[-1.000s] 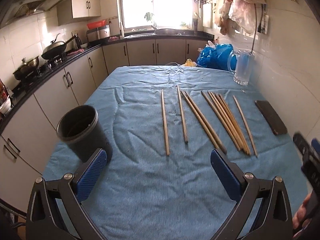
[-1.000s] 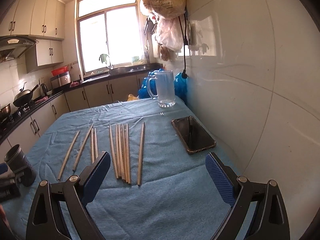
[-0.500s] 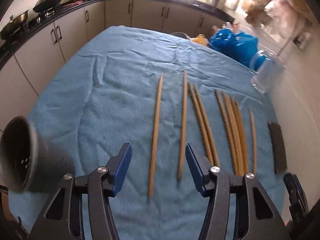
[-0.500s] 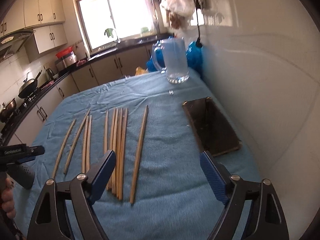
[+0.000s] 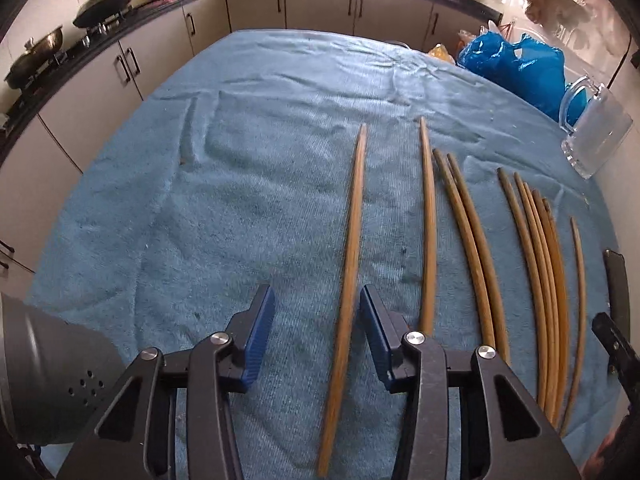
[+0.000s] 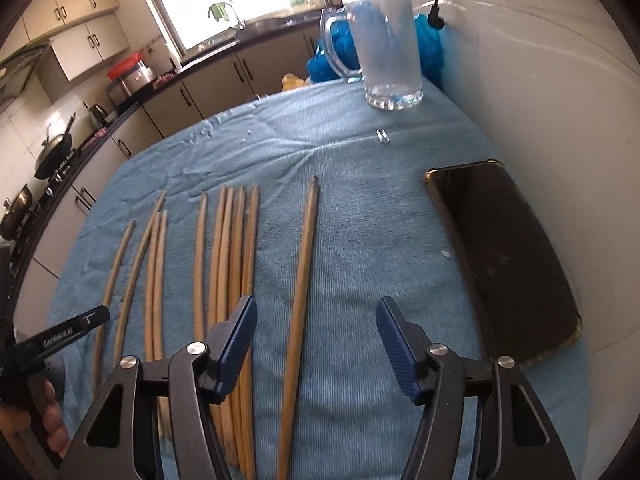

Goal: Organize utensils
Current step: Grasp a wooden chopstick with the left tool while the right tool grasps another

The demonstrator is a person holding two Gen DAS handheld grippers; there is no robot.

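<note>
Several wooden chopsticks lie side by side on a blue towel (image 5: pixel 260 168). My left gripper (image 5: pixel 316 300) is open and low over the towel, its blue pads on either side of the leftmost chopstick (image 5: pixel 350 264), not touching it. The dark grey utensil holder (image 5: pixel 48 376) stands at the left gripper's left. My right gripper (image 6: pixel 314 310) is open and straddles the rightmost chopstick (image 6: pixel 300 296), apart from it. The bunched chopsticks (image 6: pixel 230 264) lie just left of its left pad.
A black phone (image 6: pixel 508 256) lies on the towel at the right, near the white wall. A clear glass mug (image 6: pixel 390 48) stands at the far right corner, blue plastic bags (image 5: pixel 516 68) behind it. Kitchen cabinets and a stove with pans run along the left.
Both grippers have come down and forward towards the chopsticks and narrowed their opening. The left one now straddles the leftmost chopstick, the right one the rightmost.
</note>
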